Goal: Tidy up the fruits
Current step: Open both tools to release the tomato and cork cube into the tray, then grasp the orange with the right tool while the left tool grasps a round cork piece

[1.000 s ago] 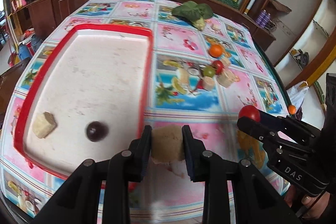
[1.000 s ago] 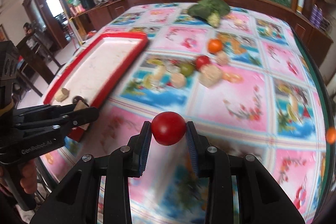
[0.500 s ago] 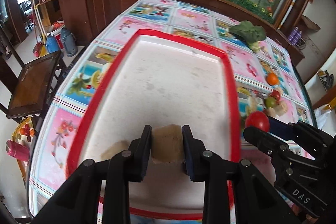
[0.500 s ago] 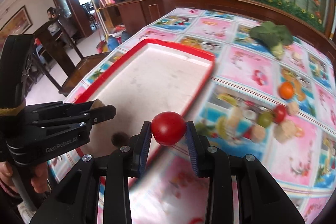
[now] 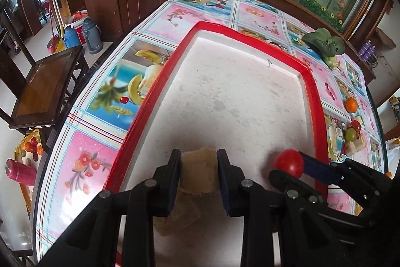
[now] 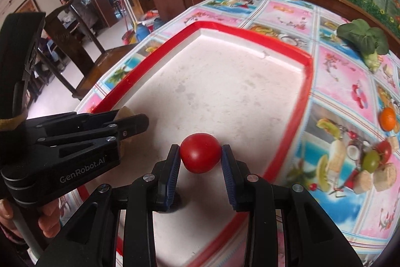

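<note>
My left gripper (image 5: 198, 175) is shut on a tan fruit chunk (image 5: 198, 173), held over the near end of the white tray with the red rim (image 5: 311, 81). Under it lies another tan chunk (image 5: 178, 219) on the tray floor. My right gripper (image 6: 200, 159) is shut on a red tomato (image 6: 200, 155), also above the tray's (image 6: 303, 61) near part; the tomato (image 5: 288, 163) shows to the right in the left wrist view. A dark round fruit (image 6: 176, 199) peeks out under the right gripper's left finger.
On the patterned tablecloth to the right lie an orange (image 6: 387, 118), a green fruit (image 6: 371, 161), a small red fruit (image 6: 383, 147), tan chunks (image 6: 385, 176) and a leafy green vegetable (image 6: 366, 40). A wooden chair (image 5: 46, 86) stands at the table's left edge.
Both grippers have travelled left from over the tablecloth to above the tray, each still holding its fruit. The loose fruit pile now sits far to the right.
</note>
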Demonstrator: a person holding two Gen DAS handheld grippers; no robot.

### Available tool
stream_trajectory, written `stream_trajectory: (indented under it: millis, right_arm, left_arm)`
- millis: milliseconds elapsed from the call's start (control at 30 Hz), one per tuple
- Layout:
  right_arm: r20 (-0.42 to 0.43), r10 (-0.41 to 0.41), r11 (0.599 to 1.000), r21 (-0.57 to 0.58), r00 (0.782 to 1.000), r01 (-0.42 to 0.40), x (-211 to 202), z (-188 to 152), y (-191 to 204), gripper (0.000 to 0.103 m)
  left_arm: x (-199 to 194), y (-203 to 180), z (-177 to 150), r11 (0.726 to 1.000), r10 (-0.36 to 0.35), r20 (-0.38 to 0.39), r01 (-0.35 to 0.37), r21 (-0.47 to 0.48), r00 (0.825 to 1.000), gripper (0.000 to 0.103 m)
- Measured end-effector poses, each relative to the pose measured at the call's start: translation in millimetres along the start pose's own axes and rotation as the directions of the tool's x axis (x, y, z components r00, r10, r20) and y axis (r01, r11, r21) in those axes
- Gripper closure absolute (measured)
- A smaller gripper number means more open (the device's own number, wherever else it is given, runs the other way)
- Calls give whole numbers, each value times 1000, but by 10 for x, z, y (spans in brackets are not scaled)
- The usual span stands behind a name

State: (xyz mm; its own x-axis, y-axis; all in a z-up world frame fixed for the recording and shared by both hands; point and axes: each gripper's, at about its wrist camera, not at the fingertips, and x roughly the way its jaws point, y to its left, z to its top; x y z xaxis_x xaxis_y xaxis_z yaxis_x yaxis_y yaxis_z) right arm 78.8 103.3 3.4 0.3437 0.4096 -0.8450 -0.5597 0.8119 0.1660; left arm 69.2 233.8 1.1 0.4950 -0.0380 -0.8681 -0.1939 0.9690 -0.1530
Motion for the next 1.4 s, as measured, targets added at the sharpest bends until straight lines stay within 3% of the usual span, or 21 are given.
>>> stream_trajectory:
  millis: [233,300,400,700,833,1200,1400]
  right_arm:
    - [-21,-4,1000,1,1000,4,124,1,7,70]
    - [-33,-8,1000,2,999,8,137,4,2,64]
    - [-31,-14,1000,-1,999,14,124,-6,5,64]
    - [1,2,1000,13,1000,-2,-102,-75,-45,64]
    - [29,10,1000,18,1000,-11,-294,-146,-81,63]
    - [70,22,994,109,997,-29,-855,-617,-504,61]
    - [74,-42,976,216,996,26,-1128,-1055,-1035,61]
  left_arm:
    - [21,10,-7,1000,12,-1,-12,-1,1000,69]
    - [32,13,-10,1000,23,-6,-23,-5,1000,60]
    - [26,21,-23,999,37,-2,-37,-15,999,51]
    - [-109,-58,-56,998,53,20,-53,-29,998,35]
    - [-194,-161,-98,998,47,29,-46,-31,998,33]
    - [-438,-898,-352,997,-55,21,54,56,998,27]
    - [-466,-1527,-541,978,-117,-12,117,175,993,25]
